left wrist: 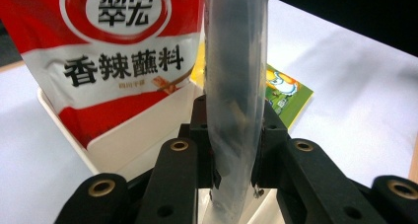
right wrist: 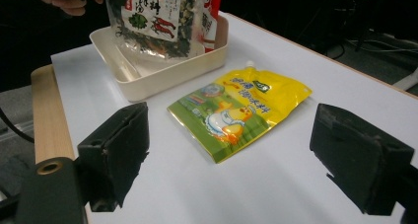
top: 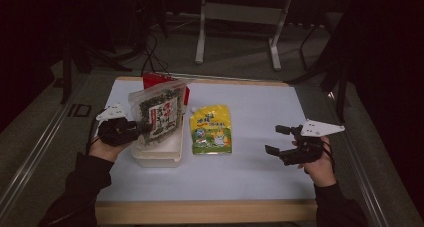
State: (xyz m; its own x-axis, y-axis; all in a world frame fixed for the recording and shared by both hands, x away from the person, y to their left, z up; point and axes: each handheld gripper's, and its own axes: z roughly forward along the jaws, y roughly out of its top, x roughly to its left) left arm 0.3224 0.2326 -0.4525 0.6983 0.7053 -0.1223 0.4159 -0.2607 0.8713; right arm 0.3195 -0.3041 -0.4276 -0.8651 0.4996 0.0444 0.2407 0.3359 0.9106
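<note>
My left gripper [top: 141,128] is shut on a clear bag of dark dried greens [top: 159,113], holding it upright over the cream tray [top: 159,156]; its lower edge hangs inside the tray in the right gripper view. In the left gripper view the bag [left wrist: 235,86] is seen edge-on, pinched between the jaws [left wrist: 235,177]. A red and white seasoning pouch [left wrist: 108,61] stands in the tray behind it. A yellow and green pouch [top: 212,129] lies flat right of the tray. My right gripper [top: 278,140] hovers open at the right, with the yellow pouch [right wrist: 236,113] ahead of its pads [right wrist: 118,145].
The white table top [top: 260,172] has a wooden front edge [top: 200,212]. Beyond the table stand a frame with white legs [top: 237,17] and cables on the floor. The cream tray [right wrist: 162,71] sits near the table's left side.
</note>
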